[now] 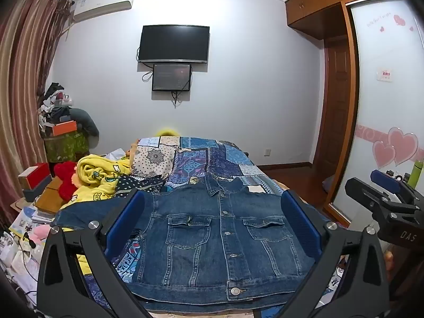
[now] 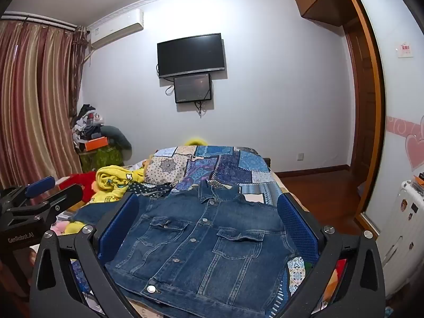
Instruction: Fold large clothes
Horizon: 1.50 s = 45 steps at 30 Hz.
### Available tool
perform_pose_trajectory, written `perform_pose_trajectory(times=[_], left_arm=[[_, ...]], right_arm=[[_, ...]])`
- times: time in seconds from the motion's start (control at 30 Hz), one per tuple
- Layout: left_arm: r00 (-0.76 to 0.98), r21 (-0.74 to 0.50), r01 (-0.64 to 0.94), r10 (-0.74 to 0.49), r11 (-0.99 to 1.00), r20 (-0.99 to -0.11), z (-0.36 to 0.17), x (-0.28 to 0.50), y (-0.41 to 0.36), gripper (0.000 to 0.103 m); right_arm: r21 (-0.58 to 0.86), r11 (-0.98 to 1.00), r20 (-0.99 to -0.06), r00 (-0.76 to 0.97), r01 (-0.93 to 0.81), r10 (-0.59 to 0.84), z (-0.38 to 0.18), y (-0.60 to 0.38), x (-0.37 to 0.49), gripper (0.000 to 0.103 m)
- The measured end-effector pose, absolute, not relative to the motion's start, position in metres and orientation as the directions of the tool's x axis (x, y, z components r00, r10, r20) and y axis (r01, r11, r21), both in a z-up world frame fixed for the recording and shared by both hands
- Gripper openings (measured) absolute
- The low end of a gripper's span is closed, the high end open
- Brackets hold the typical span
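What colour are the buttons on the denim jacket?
Silver metal buttons on the dark blue denim jacket, clearest in the left wrist view.

The denim jacket (image 1: 222, 235) lies buttoned-side up on the patchwork quilt (image 1: 212, 156), collar away from both wide-open grippers, crumpled yellow clothing (image 1: 100, 177) at its left

White wall (image 1: 251, 92), wall-mounted TV (image 1: 173, 43), striped curtains (image 1: 23, 79)

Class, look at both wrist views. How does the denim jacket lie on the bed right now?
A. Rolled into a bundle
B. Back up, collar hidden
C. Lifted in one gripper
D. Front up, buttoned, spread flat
D: the denim jacket lies spread on the patchwork bedspread with its buttons, both chest pockets and collar showing, and neither gripper grasps it.
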<state>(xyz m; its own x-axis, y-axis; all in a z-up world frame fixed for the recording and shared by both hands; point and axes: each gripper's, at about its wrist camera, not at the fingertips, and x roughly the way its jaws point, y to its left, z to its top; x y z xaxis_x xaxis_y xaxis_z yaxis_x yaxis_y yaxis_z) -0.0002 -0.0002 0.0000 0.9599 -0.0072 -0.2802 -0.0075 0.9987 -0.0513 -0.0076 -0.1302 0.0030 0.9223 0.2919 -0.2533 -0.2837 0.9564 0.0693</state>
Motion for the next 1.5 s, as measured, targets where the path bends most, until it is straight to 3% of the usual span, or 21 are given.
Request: perform_pose_trajectory(times=[1.5], left_arm=[[0.959, -0.060, 0.009, -0.025, 0.998, -0.281, 0.003, -0.004, 0.001, 0.103]], right_arm=[[0.063, 0.957, -0.262, 0.920, -0.284, 0.290, 0.001, -0.126, -0.008, 0.103]])
